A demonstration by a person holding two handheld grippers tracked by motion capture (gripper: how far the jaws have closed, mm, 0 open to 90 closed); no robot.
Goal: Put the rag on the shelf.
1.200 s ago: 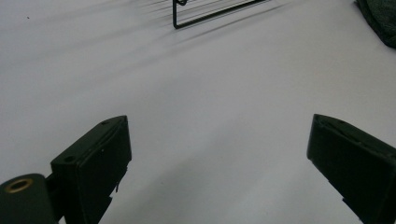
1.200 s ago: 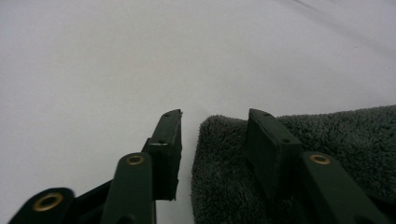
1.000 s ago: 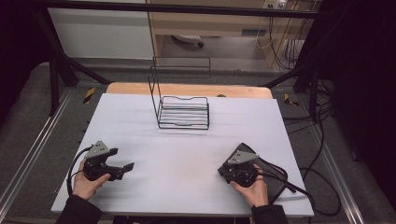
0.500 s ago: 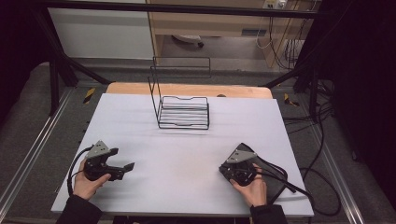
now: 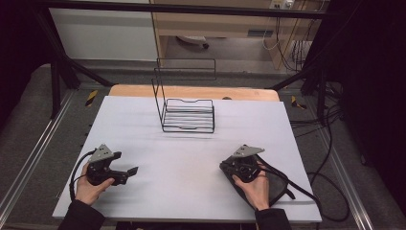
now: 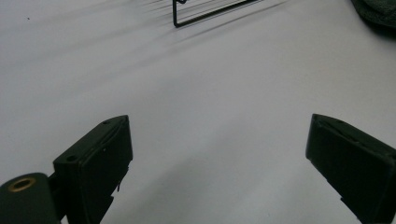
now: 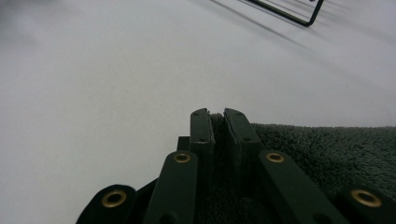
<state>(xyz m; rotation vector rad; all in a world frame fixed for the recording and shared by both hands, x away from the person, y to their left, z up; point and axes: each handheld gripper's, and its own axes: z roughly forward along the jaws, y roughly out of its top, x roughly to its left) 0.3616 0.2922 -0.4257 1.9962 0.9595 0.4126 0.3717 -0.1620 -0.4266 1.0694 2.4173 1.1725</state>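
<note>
High view: white table, black wire rack at far centre.
Right gripper: jaws pressed together on the dark grey towel's edge.
Towel position: near right, under the right hand.
Left gripper: jaws wide apart, nothing between; towel lies to its right.
Nearer hand: right.

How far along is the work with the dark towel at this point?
Early. In hand: the right tongs are shut on the dark towel, which lies on the white table near the right hand. The left tongs are open and hold nothing. Still left, probably: moving the towel; the wire rack stands bare.
</note>
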